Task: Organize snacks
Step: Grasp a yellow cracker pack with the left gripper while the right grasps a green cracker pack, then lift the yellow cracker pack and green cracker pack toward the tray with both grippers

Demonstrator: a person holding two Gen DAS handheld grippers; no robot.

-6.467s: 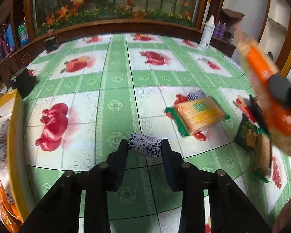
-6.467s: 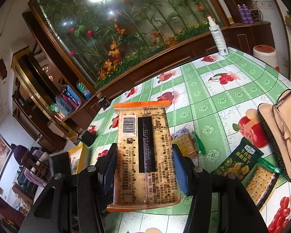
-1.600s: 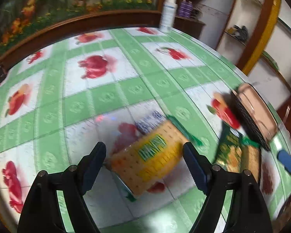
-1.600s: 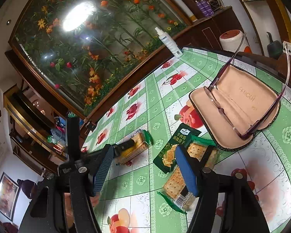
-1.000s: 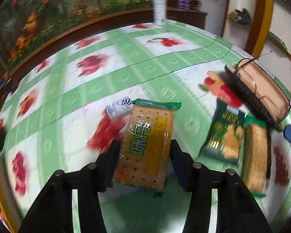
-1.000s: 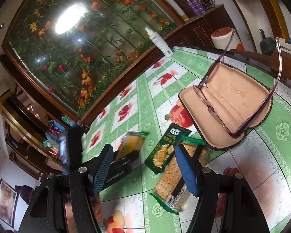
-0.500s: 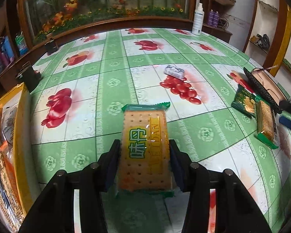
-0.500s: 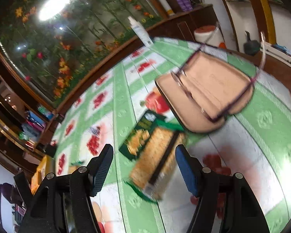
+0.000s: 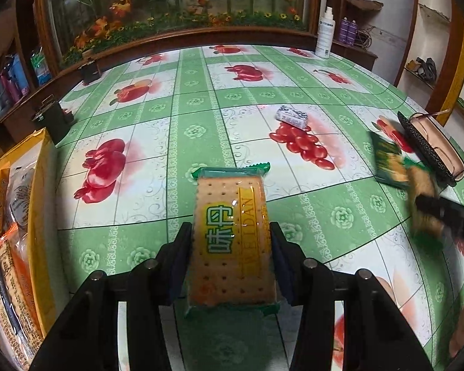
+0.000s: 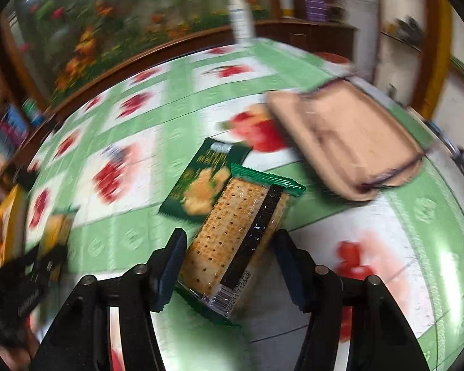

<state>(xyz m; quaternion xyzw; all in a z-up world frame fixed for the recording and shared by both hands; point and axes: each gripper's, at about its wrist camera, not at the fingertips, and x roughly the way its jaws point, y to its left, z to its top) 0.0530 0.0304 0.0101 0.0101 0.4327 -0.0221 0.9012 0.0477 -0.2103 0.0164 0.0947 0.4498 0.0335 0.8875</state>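
Crackers in a green-edged pack with a yellow label (image 9: 232, 235) sit lengthwise between the pads of the left claw (image 9: 230, 262), which is clamped on the pack's long sides above the green-checked table (image 9: 201, 99). At the table's left edge stands a yellow box (image 9: 38, 204) stuffed with snack bags. Toward the middle of the table lies a small white-and-dark wrapped snack (image 9: 291, 117) beside a printed bunch of red fruit.

In the right wrist view the right claw (image 10: 229, 266) straddles a second cracker pack (image 10: 236, 238), clear-fronted with a black stripe and a barcode at its near end. The pack lies on the table at a slant to the fingers. The jaws are closing; the left pad is at the pack's edge while a gap shows at the right pad, so the pack is not gripped. Its far end overlaps a dark green snack packet (image 10: 202, 182). Beyond these, near the table's right edge, an open glasses case (image 10: 346, 142) lies blurred. At the far edge of the table a white spray bottle (image 9: 324, 32) stands upright.
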